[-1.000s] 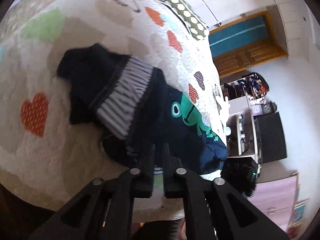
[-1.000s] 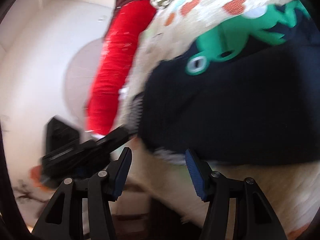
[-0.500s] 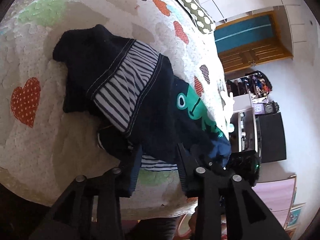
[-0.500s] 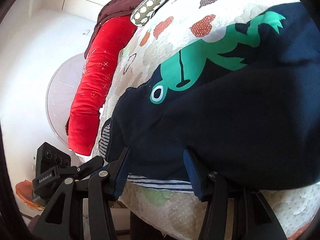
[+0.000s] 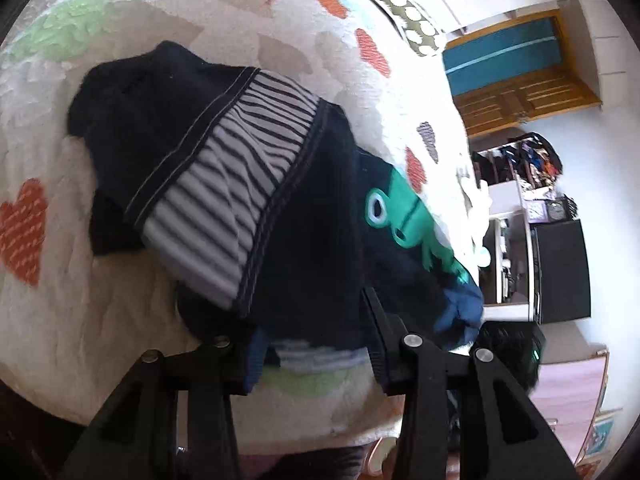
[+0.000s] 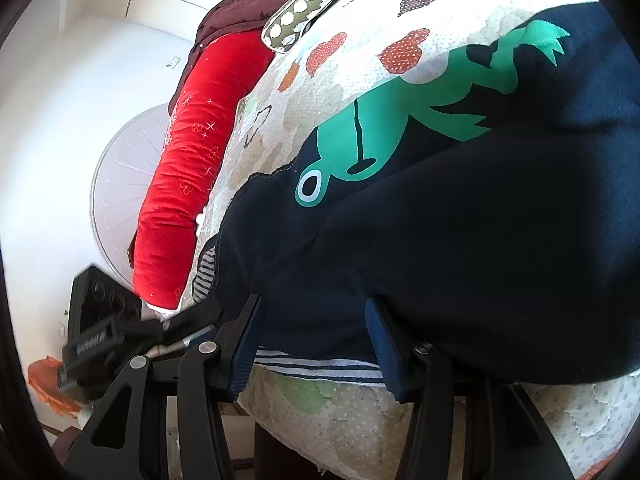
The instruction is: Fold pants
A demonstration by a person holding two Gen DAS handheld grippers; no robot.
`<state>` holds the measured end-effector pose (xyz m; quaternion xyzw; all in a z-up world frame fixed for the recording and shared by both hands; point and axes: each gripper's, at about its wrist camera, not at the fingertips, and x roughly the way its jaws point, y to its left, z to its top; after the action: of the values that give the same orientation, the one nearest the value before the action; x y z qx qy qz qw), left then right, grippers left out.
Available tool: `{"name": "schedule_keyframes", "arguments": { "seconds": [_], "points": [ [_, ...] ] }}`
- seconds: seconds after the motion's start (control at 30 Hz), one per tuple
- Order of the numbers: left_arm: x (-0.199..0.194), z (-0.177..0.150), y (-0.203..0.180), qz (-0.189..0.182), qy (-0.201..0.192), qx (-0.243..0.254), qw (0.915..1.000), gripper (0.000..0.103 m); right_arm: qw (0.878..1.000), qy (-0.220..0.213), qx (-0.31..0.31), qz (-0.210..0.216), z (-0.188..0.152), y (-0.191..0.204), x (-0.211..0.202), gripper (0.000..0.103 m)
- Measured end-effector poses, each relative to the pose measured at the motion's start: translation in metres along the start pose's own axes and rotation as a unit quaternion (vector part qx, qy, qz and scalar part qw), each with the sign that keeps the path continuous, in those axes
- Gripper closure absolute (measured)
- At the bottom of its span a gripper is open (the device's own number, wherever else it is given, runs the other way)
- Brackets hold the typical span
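Note:
Dark navy pants with a grey striped band and a green frog print lie bunched on a white quilt with hearts. They also fill the right wrist view. My left gripper is open, its fingers either side of the pants' near edge. My right gripper is open too, its blue pads straddling the near hem with its striped trim. The left gripper's body shows at lower left in the right wrist view.
A red bolster and a polka-dot pillow lie at the far side of the bed. Shelves and a black appliance stand beyond the bed's right edge. The quilt's near edge drops off just below both grippers.
My left gripper went from shut to wide open at the pants' near edge. My right gripper moved in closer over the hem and stayed open.

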<state>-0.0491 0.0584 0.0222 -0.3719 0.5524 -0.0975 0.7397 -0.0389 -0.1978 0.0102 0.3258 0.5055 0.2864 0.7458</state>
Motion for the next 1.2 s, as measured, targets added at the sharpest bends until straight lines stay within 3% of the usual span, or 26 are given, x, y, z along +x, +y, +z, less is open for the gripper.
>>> {"name": "schedule_keyframes", "arguments": {
  "seconds": [0.03, 0.07, 0.1, 0.2, 0.37, 0.47, 0.6, 0.7, 0.8, 0.9, 1.0, 1.07, 1.2],
  "points": [
    [0.004, 0.002, 0.001, -0.001, 0.001, -0.003, 1.0000, 0.063, 1.000, 0.000, -0.003, -0.001, 0.000, 0.001, 0.000, 0.048],
    [0.007, 0.003, 0.001, -0.001, 0.000, -0.004, 1.0000, 0.077, 1.000, 0.001, -0.007, -0.001, -0.001, 0.001, 0.000, 0.048],
    [0.008, 0.003, 0.000, -0.001, -0.001, -0.004, 1.0000, 0.099, 1.000, 0.001, -0.011, -0.002, -0.001, 0.002, -0.002, 0.048],
    [0.004, 0.002, -0.002, -0.019, -0.007, -0.001, 0.9998, 0.099, 1.000, -0.012, -0.022, 0.002, -0.004, 0.010, -0.020, 0.042],
    [-0.013, 0.003, -0.009, -0.051, -0.022, -0.006, 0.9984, 0.099, 0.990, 0.010, 0.028, 0.135, -0.013, 0.016, -0.031, 0.032],
    [-0.021, 0.003, -0.013, -0.056, -0.028, -0.002, 0.9980, 0.099, 0.985, 0.046, 0.048, 0.160, -0.019, 0.017, -0.011, 0.032],
    [-0.029, 0.001, -0.015, -0.064, -0.032, 0.002, 0.9975, 0.099, 0.990, 0.047, 0.064, 0.119, -0.019, 0.008, 0.002, 0.033],
    [-0.029, 0.002, -0.008, -0.060, -0.034, 0.003, 0.9976, 0.099, 0.995, -0.019, 0.069, 0.064, -0.005, -0.008, -0.026, 0.035],
    [-0.022, 0.002, 0.002, -0.051, -0.030, -0.003, 0.9982, 0.099, 0.992, -0.101, 0.062, -0.037, 0.014, -0.026, -0.074, 0.041],
    [-0.010, 0.001, 0.009, -0.045, -0.021, -0.011, 0.9987, 0.099, 0.985, -0.126, 0.091, -0.077, 0.023, -0.047, -0.100, 0.048],
    [-0.003, 0.002, 0.017, -0.040, -0.014, -0.023, 0.9989, 0.097, 0.981, -0.124, 0.108, -0.100, 0.022, -0.059, -0.107, 0.067],
    [-0.005, 0.002, 0.018, -0.040, -0.014, -0.019, 0.9989, 0.099, 0.983, -0.110, 0.111, -0.100, 0.019, -0.064, -0.106, 0.096],
    [-0.029, 0.006, 0.008, -0.047, -0.038, 0.011, 0.9981, 0.100, 0.987, -0.099, 0.092, -0.090, 0.016, -0.050, -0.094, 0.098]
  ]
}}
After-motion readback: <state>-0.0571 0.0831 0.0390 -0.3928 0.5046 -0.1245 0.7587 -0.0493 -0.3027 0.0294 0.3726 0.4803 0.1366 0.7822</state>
